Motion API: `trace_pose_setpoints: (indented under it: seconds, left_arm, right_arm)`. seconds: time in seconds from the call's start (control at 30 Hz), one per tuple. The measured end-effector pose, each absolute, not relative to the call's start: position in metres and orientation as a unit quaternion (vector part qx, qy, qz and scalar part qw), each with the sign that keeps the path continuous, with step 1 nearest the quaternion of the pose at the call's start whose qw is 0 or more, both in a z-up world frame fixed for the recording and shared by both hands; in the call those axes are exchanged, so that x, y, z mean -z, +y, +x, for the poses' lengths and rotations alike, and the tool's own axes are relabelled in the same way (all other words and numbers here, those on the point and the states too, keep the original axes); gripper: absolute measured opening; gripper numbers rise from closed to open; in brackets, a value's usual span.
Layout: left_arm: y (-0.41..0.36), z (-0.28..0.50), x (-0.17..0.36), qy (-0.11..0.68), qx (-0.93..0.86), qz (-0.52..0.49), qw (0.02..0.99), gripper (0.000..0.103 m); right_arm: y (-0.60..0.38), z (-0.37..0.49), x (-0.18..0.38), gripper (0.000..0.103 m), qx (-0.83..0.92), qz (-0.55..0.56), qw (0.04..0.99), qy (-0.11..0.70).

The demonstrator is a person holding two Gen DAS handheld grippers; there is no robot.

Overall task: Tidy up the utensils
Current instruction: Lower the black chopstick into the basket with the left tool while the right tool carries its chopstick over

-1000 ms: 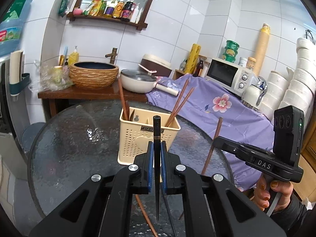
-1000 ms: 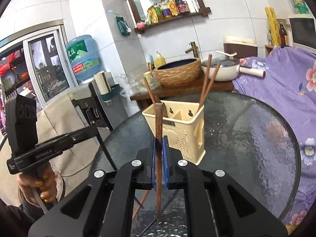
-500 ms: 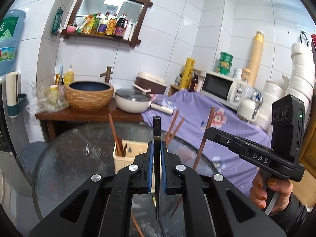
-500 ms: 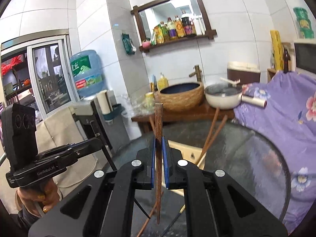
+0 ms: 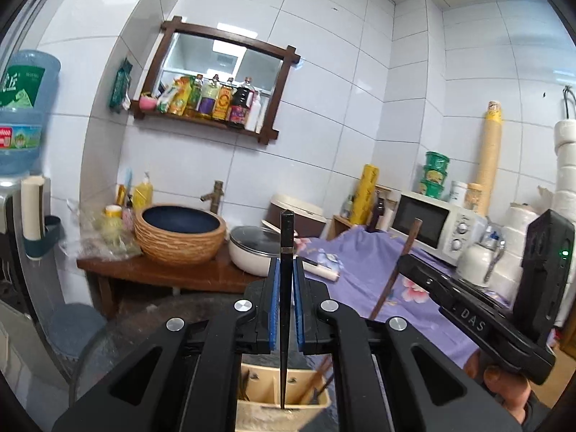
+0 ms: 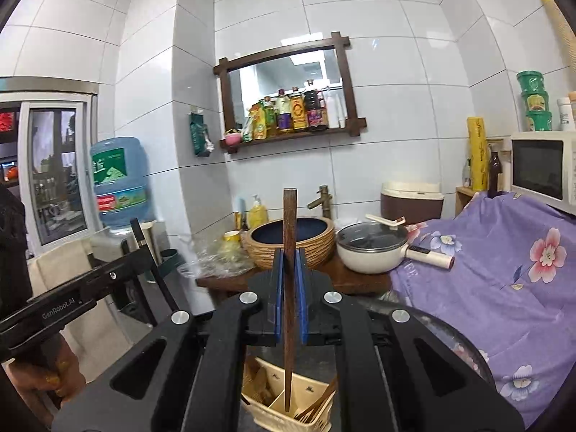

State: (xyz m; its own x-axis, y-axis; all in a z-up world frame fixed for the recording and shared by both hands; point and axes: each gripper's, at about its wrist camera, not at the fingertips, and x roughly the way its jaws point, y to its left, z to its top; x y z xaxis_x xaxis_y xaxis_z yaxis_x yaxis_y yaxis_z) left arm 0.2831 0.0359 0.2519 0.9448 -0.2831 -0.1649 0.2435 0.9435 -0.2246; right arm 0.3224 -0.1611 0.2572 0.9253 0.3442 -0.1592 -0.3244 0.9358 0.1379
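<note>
Chopsticks: two are held, one per gripper; more stand slanted inside the caddy (image 6: 288,401).
Black chopstick (image 5: 287,288): upright, clamped between the blue pads of the left gripper (image 5: 287,302); its thin tip hangs just above the caddy's rim, its blunt end points up.
Brown chopstick (image 6: 289,288): nearly upright, clamped in the right gripper (image 6: 289,298); its narrow tip sits over a middle compartment of the caddy; whether it is already below the rim, I cannot tell.
Left jaws: closed tight on the black chopstick.
Right jaws: closed tight on the brown chopstick.
Caddy: cream plastic, divided into compartments, directly below both grippers on the round glass worktop (image 6: 450,327); only its top shows under the jaws.
Other gripper, seen from the left wrist: right of the caddy, held by a hand (image 5: 504,385), the brown chopstick sticking up from it.
Other gripper, seen from the right wrist: left of the caddy, held by a hand (image 6: 54,378), the black chopstick rising from it.
Behind the caddy: a wooden bench (image 5: 162,270) with a woven basin (image 5: 180,234) and a lidded pan (image 5: 255,252).
Right of the caddy: a purple floral cloth (image 6: 504,270) and a microwave (image 5: 432,230).
</note>
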Motion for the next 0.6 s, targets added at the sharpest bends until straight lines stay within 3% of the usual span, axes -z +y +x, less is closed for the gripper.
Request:
trace_pose_setpoints:
  seconds: [0.6]
  left_arm:
    - [0.011, 0.335, -0.154, 0.183, 0.094, -0.060, 0.977, 0.007]
  right_arm:
    - [-0.153, 0.365, -0.146, 0.007, -0.151, 0.065, 0.970, 0.180]
